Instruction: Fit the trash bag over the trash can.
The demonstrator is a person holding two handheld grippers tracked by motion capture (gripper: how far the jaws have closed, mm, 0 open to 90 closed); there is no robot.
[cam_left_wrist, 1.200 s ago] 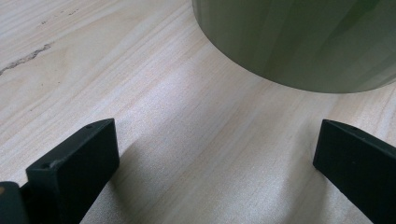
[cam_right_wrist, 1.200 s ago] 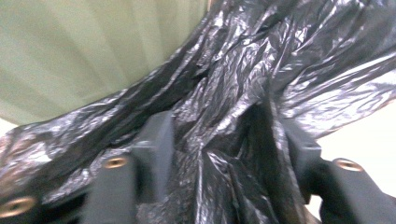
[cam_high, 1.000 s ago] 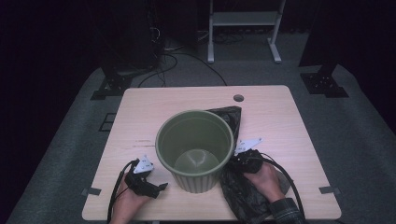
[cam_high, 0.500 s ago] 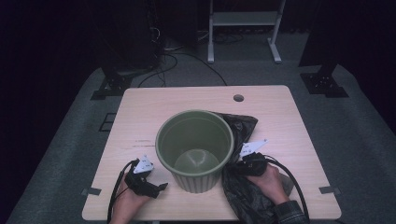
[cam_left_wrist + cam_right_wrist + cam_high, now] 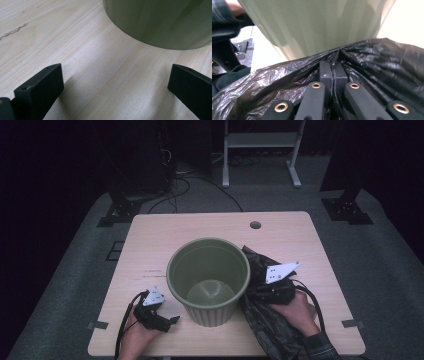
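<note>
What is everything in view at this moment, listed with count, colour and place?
bin: 1, olive green, upright at table centre near the front, nothing visible inside.
plastic bag: 1, black, crumpled right of the bin, pinched by the right gripper.
table: 1, light wood, with a cable hole at the back.
stand: 1, white, on the floor behind the table.
left gripper: 1, black, open, resting left of the bin.
right gripper: 1, black, shut on the plastic bag.
</note>
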